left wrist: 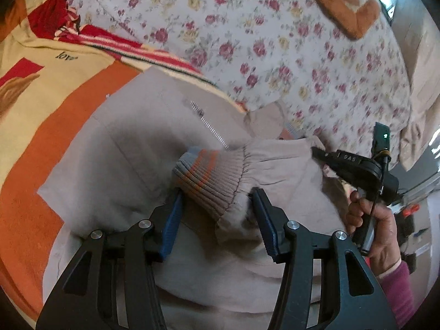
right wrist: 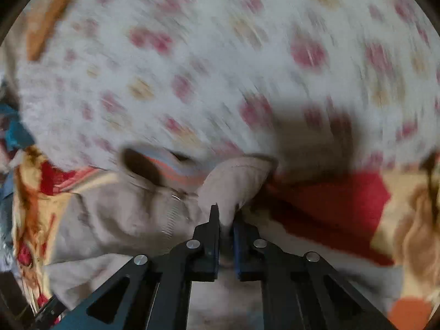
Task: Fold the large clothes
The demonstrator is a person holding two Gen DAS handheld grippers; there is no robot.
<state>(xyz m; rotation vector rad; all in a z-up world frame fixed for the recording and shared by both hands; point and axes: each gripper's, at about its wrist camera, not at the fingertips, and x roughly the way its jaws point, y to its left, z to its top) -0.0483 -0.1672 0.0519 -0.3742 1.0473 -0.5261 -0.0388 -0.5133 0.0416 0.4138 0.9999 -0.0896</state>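
A beige zip-up jacket [left wrist: 132, 143] lies spread on the bed, its zipper [left wrist: 211, 129] running toward the far side. Its ribbed cuff [left wrist: 211, 176], striped grey and orange, rests between the blue pads of my left gripper [left wrist: 217, 192]. That gripper is open and its pads do not press the cuff. In the right wrist view, which is blurred, my right gripper [right wrist: 225, 214] is shut on a raised fold of the jacket [right wrist: 123, 220] beside the striped collar [right wrist: 170, 170]. The left wrist view shows the right gripper [left wrist: 316, 151] at the jacket's right edge, held by a hand [left wrist: 368, 220].
A floral quilt [left wrist: 275, 41] covers the far side of the bed. An orange, yellow and red blanket [left wrist: 41, 96] lies under the jacket at the left. A brown-orange cushion [left wrist: 343, 8] sits at the top right. The bed's edge and room clutter show at the far right.
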